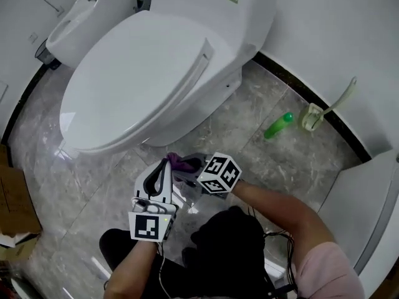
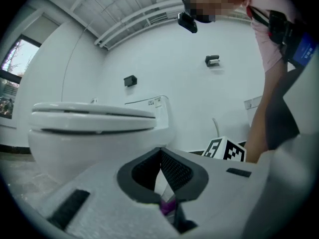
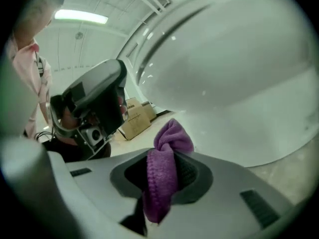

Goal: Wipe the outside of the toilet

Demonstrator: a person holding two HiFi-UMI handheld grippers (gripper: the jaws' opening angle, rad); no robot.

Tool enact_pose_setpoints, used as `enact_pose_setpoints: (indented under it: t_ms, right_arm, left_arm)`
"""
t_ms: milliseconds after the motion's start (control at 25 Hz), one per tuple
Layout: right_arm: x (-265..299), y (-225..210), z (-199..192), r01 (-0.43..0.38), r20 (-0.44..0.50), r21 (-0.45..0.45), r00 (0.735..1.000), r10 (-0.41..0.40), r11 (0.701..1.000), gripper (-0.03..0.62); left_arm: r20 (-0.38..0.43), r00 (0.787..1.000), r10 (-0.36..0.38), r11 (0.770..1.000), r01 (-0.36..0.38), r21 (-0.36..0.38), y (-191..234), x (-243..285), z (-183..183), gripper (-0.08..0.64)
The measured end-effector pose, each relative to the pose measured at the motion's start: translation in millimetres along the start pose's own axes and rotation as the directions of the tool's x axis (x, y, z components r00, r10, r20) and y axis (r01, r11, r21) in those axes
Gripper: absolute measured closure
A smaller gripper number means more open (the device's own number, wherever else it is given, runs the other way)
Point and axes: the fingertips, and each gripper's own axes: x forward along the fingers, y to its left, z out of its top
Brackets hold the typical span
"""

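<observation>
The white toilet (image 1: 143, 73) stands with its lid down; its bowl fills the right gripper view (image 3: 224, 73) and rises ahead in the left gripper view (image 2: 94, 118). My right gripper (image 1: 185, 167) is shut on a purple cloth (image 1: 179, 162) low by the bowl's front base. The cloth (image 3: 162, 178) bunches up between that gripper's (image 3: 167, 158) dark pads. My left gripper (image 1: 166, 162) sits just left of it, jaws together at the tips (image 2: 159, 153), holding nothing that I can see. A sliver of purple shows low in its slit.
A green bottle (image 1: 278, 125) lies on the marble floor to the right, beside a toilet brush holder (image 1: 312, 117) against the wall. Cardboard boxes (image 1: 12, 204) sit at the far left. A second white fixture (image 1: 81, 17) stands at the back left.
</observation>
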Motion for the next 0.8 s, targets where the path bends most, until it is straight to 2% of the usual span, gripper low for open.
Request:
enact_pose_setpoints:
  t_ms: [80,160,280,320,400,560,640,680,720,800]
  right_arm:
    - [-42.7,-4.8,23.0,0.086,0.018,-0.062,0.996,-0.085,0.994,0.508]
    - [-83.1,-8.0,52.4,0.177,0.047,-0.123,0.984,-0.172,0.977,0.508]
    - [-140.1,-5.7,103.6,0.329,0.131,-0.188,0.942,-0.308,0.926,0.508]
    - [-159.7,-3.6,124.4,0.387,0.179,-0.198,0.918,-0.355,0.901,0.508]
    - [-197.5,4.1,168.4,0.503,0.293,-0.2,0.85,-0.438,0.841,0.508]
    - [-252.4,27.4,231.6,0.687,0.48,-0.141,0.678,-0.557,0.713,0.508]
    - [-263.3,34.0,248.0,0.735,0.541,-0.087,0.601,-0.588,0.672,0.506]
    - [-262.2,35.8,251.4,0.743,0.559,-0.062,0.579,-0.594,0.666,0.506]
    - [-257.9,36.6,251.4,0.745,0.566,-0.046,0.568,-0.597,0.665,0.506]
    - [-249.5,36.0,248.4,0.751,0.563,-0.058,0.569,-0.6,0.658,0.506]
  left_arm:
    - [0.007,0.999,-0.042,0.999,0.042,0.019,-15.4,13.7,18.2,0.555]
    - [0.024,0.998,-0.058,0.998,0.058,0.032,-24.1,26.0,40.4,0.555]
    - [0.084,0.994,-0.064,0.998,0.064,0.001,-29.5,37.0,83.0,0.555]
    - [0.109,0.992,-0.068,0.998,0.069,-0.008,-31.0,40.1,99.3,0.555]
    - [0.16,0.984,-0.078,0.997,0.081,-0.012,-34.1,45.7,133.3,0.555]
    - [0.208,0.975,-0.08,0.997,0.08,0.009,-35.8,52.9,184.9,0.555]
    - [0.221,0.973,-0.066,0.998,0.064,0.013,-28.8,57.3,201.3,0.555]
    - [0.235,0.97,-0.055,0.998,0.052,0.021,-23.8,59.2,208.6,0.555]
    - [0.255,0.966,-0.046,0.999,0.039,0.032,-19.3,61.1,215.3,0.555]
    - [0.285,0.958,-0.035,0.999,0.023,0.044,-14.7,64.1,221.4,0.555]
